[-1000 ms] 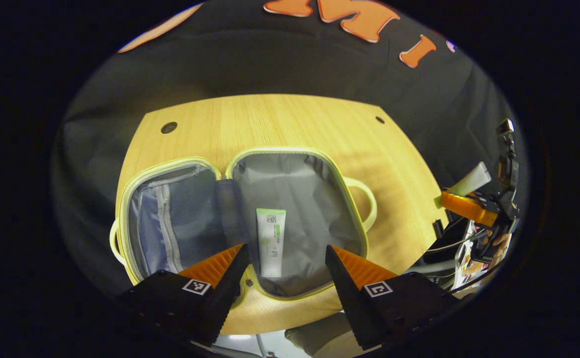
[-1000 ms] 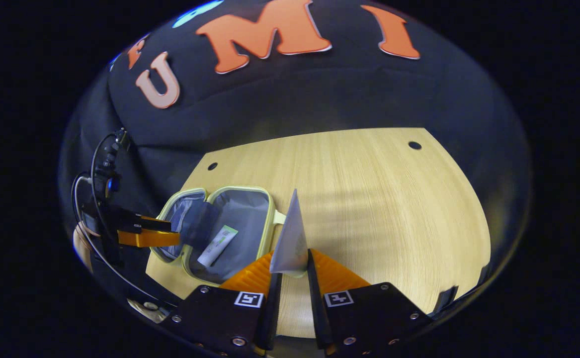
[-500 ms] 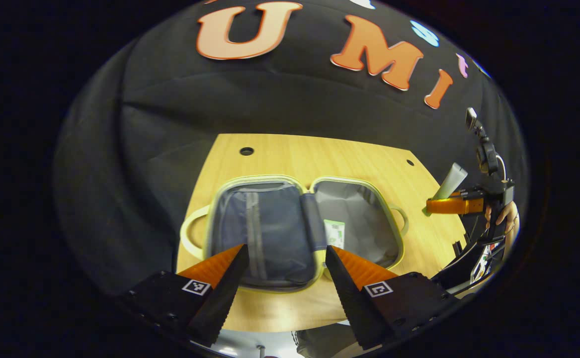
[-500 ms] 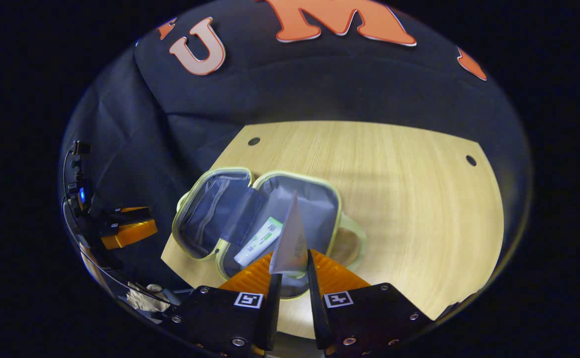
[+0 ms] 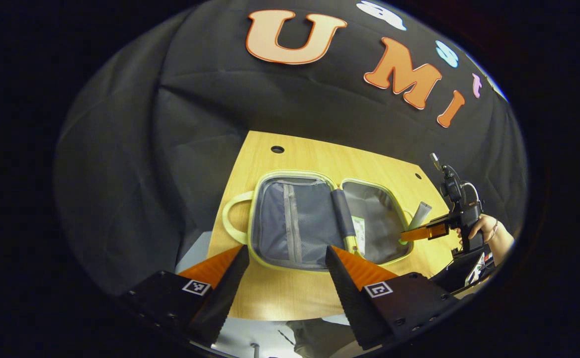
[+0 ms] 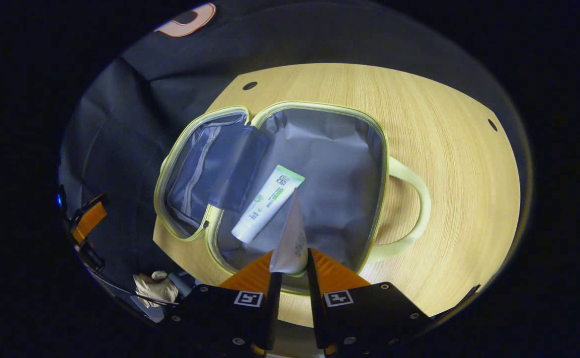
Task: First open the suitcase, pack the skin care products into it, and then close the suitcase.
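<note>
My right gripper (image 6: 290, 272) has its jaws closed on the lower end of a pale grey tube (image 6: 290, 238), both fingers pressing it, and the tube stands up between them, narrowing to a flat crimped edge at the top. It hangs over the near part of the open right half of the suitcase (image 6: 319, 149).

My left gripper (image 5: 286, 271) holds nothing; its jaws stand wide apart above the near edge of the counter (image 5: 280, 298), just short of the suitcase.

The suitcase is a small soft case with a pale yellow-green rim and a loop handle (image 6: 414, 209) of the same colour on each outer side. It lies flat on the wooden counter, opened like a book. Its lining is grey. In the right gripper view, the left half carries a mesh pocket (image 6: 205, 164) with a light zipper strip, and a dark flap lies along the hinge between the halves.

Inside the right half lies a white tube with green markings (image 6: 268, 204), set on a slant, its green-edged crimp pointing away from me and its cap end toward the near rim.

Farther off in the left gripper view, a hand (image 5: 486, 231) holds my right gripper with the grey tube tilted over the case's right side.
</note>
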The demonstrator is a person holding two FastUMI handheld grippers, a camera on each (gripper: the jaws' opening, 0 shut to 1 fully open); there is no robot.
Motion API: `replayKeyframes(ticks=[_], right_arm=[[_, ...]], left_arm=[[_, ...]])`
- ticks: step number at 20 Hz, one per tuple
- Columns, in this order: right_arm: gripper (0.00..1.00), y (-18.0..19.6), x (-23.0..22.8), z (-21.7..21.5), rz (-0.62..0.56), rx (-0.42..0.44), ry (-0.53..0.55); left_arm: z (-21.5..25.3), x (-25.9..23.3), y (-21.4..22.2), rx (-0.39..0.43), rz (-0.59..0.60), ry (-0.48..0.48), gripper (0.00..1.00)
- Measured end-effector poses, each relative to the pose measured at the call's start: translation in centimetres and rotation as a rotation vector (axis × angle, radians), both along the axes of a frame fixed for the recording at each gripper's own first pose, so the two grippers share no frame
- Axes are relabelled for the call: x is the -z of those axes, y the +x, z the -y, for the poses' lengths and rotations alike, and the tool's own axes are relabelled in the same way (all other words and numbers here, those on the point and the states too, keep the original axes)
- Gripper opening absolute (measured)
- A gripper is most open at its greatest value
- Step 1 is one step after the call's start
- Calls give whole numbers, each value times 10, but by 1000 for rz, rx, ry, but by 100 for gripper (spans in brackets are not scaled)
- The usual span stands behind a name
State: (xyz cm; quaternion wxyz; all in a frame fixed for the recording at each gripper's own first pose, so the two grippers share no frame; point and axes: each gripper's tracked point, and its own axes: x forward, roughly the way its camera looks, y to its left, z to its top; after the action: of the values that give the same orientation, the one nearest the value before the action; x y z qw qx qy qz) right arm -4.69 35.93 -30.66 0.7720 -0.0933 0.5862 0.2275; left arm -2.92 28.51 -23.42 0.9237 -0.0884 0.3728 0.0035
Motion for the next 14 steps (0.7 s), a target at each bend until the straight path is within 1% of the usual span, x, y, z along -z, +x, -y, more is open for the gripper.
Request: replayKeyframes(ticks=[1, 3, 4, 5, 6, 7, 8, 11, 14], right_arm=[[32, 2, 1, -1, 7, 12, -1], [40, 8, 0, -3, 21, 27, 7], [55, 13, -4, -4, 35, 36, 12], [59, 16, -5, -3, 55, 43, 15], [76, 20, -9, -3, 81, 49, 22], [88, 23, -15, -6, 109, 49, 40], [95, 25, -20, -8, 134, 50, 57], [96, 31, -40, -15, 226, 61, 112], [96, 41, -61, -19, 332, 80, 159]], left_arm=[[-5, -2, -2, -9, 2, 3, 96], [-12, -2, -4, -22, 6, 1, 96], [-14, 0, -4, -28, 8, -1, 96], [-17, 1, -3, -31, 10, -5, 96], [-19, 6, 1, -34, 10, -12, 96], [-21, 9, 5, -36, 12, -24, 96], [-25, 13, 10, -39, 15, -38, 96], [-45, 30, 24, -63, 18, -73, 96], [-69, 53, 41, -104, 8, -145, 96]])
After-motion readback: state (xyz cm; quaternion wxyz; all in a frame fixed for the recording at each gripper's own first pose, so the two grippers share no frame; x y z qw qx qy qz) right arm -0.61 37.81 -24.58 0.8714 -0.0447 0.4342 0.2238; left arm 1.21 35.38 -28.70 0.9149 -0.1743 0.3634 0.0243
